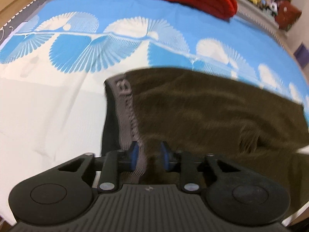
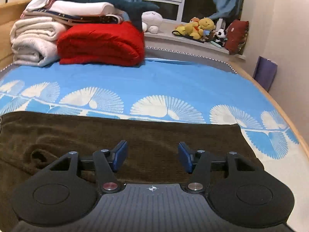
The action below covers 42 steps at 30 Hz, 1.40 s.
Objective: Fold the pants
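Dark olive-brown pants (image 1: 212, 106) lie flat across the blue and white bed sheet (image 1: 58, 106). Their grey waistband (image 1: 125, 104) runs down the left end to my left gripper (image 1: 149, 155). That gripper is shut on the waistband, with grey cloth bunched between its blue pads. In the right wrist view the pants (image 2: 135, 135) stretch sideways, with a rumpled fold at the left. My right gripper (image 2: 152, 155) hovers over the pants near their right end, open, with nothing between its fingers.
A folded red blanket (image 2: 100, 42) and white folded blankets (image 2: 32, 38) are piled at the head of the bed, with a shark plush (image 2: 108, 0) on top. Plush toys (image 2: 199, 28) sit on the window sill. A purple bag (image 2: 264, 71) stands by the right wall.
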Each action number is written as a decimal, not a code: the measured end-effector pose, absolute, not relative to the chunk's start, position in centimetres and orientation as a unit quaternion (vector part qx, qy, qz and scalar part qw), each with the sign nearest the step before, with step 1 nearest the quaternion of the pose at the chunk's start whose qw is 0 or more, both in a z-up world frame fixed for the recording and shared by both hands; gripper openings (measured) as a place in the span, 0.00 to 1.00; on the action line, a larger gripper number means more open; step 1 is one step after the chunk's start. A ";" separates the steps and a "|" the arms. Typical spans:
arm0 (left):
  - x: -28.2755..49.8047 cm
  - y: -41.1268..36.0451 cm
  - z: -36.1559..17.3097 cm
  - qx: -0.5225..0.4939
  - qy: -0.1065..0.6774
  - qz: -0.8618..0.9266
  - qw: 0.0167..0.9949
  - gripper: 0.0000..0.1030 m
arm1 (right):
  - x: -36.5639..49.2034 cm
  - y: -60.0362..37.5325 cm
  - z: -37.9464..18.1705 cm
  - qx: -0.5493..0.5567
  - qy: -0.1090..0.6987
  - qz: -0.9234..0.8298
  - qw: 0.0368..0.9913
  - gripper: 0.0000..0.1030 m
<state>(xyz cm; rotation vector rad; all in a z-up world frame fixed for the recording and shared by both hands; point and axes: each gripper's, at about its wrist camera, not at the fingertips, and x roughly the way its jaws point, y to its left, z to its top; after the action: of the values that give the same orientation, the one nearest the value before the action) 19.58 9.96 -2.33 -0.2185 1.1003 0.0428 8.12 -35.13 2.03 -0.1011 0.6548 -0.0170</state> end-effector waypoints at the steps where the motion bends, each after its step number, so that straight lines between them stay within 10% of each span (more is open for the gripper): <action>1: 20.0 10.0 -2.1 -0.115 0.515 0.020 0.849 0.14 | 8.3 -35.2 1.9 -0.049 0.324 -0.012 0.945 0.58; 13: 26.3 12.3 -2.4 -0.192 0.445 0.051 0.873 0.10 | 10.6 -35.9 2.8 0.014 0.321 -0.005 0.947 0.58; 16: 27.6 12.2 -3.8 -0.187 0.439 0.052 0.877 0.23 | 11.1 -35.9 2.6 0.009 0.319 -0.006 0.948 0.58; 18: 28.7 11.8 -4.8 -0.168 0.444 0.072 0.877 0.54 | 11.5 -36.1 2.3 0.013 0.325 -0.006 0.946 0.58; 32: 34.3 8.6 -9.1 -0.082 0.451 0.053 0.887 0.79 | 12.6 -39.4 0.6 0.014 0.351 -0.029 0.936 0.58; 35: 34.5 7.9 -10.2 -0.057 0.465 0.014 0.883 0.72 | 12.6 -40.0 0.4 0.014 0.354 -0.034 0.935 0.58; 38: 34.2 7.1 -10.5 -0.022 0.474 -0.020 0.880 0.21 | 12.6 -40.3 0.1 0.012 0.357 -0.038 0.933 0.58; 42: 33.3 6.6 -9.3 -0.005 0.472 -0.040 0.881 0.11 | 12.6 -40.5 0.2 0.011 0.360 -0.042 0.932 0.58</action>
<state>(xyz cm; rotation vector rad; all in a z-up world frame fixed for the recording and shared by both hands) 33.32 6.57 -9.33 -0.0114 0.9834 -0.0830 12.58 -40.55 0.18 0.0234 0.7376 -0.0853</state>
